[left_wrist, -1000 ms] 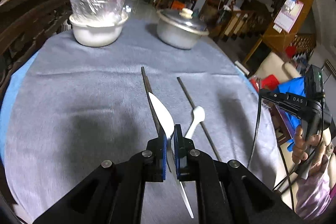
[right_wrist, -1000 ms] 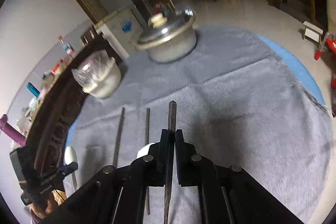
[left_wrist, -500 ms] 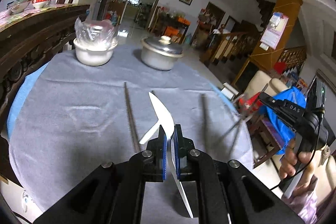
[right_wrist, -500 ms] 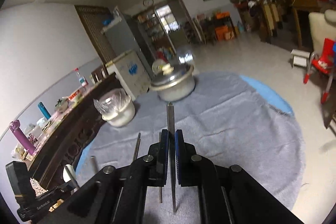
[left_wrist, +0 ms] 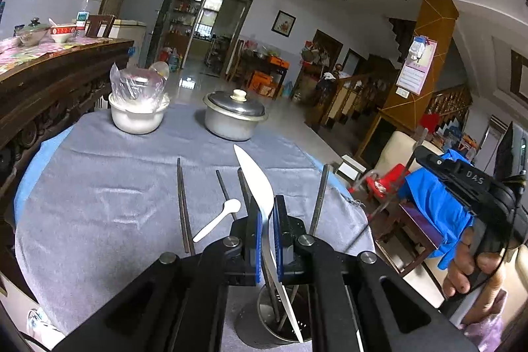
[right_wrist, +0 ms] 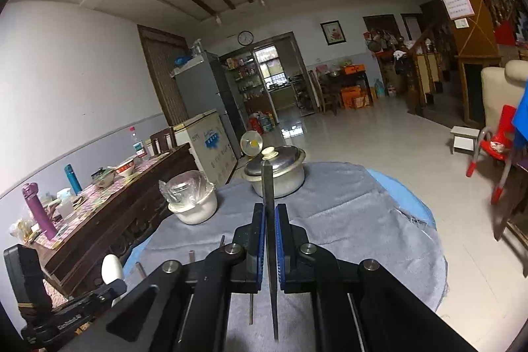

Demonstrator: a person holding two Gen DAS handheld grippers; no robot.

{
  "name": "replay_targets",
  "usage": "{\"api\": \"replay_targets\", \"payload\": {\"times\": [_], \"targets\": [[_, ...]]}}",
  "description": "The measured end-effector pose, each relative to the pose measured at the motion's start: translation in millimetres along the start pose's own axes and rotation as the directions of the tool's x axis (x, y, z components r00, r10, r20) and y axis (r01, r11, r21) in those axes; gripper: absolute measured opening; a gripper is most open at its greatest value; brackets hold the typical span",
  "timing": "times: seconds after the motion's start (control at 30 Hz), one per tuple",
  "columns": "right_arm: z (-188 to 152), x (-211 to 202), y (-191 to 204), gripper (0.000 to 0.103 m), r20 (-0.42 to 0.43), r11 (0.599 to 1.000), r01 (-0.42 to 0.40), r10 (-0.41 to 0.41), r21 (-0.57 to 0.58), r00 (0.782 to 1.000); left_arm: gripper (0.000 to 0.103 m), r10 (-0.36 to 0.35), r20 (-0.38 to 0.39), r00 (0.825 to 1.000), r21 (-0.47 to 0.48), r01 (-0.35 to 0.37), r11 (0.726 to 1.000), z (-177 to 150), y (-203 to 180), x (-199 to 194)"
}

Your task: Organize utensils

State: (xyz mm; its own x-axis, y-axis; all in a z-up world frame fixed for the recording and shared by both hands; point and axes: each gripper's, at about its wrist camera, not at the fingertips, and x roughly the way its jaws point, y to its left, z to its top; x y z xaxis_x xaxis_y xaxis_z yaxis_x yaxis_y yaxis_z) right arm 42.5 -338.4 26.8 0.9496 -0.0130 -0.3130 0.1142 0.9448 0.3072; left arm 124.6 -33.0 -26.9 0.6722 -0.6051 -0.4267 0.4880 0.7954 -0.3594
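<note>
Now left gripper clamped on white plastic knife, tip over steel utensil cup; right gripper clamped on dark chopstick, upright above grey cloth

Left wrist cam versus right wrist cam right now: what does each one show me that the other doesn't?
Only the left wrist view shows the metal utensil cup directly below the left tongs, the lower end of the white knife they clamp reaching into it, and the small white spoon lying on the grey cloth.

Only the right wrist view shows the right tongs clamping a dark chopstick upright.

Both show the lidded metal pot, the plastic-covered white bowl and loose chopsticks on the cloth.
</note>
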Motion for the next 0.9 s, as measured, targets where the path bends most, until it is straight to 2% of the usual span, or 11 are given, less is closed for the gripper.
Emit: {"api": "replay_targets", "payload": {"times": [0.13, 0.37, 0.6, 0.9], "targets": [[3, -16, 9, 0.007, 0.015, 0.999, -0.024, 0.025, -0.026, 1.0, 0.007, 0.002, 0.026, 1.0, -0.026, -0.002, 1.0, -2, -1, -2], [11, -35, 29, 0.007, 0.062, 0.996, -0.074, 0.076, -0.045, 0.995, 0.007, 0.053, 0.082, 0.995, -0.043, -0.049, 0.998, -6, -5, -7], [21, -48, 50, 0.007, 0.093, 0.989, -0.126, 0.132, -0.075, 0.987, 0.007, 0.078, 0.103, 0.992, -0.049, -0.073, 0.996, -12, -9, -6], [16, -43, 70, 0.007, 0.061, 0.978, -0.187, 0.193, -0.091, 0.979, 0.007, 0.104, 0.113, 0.988, -0.047, -0.099, 0.994, -12, -10, -8]]}}
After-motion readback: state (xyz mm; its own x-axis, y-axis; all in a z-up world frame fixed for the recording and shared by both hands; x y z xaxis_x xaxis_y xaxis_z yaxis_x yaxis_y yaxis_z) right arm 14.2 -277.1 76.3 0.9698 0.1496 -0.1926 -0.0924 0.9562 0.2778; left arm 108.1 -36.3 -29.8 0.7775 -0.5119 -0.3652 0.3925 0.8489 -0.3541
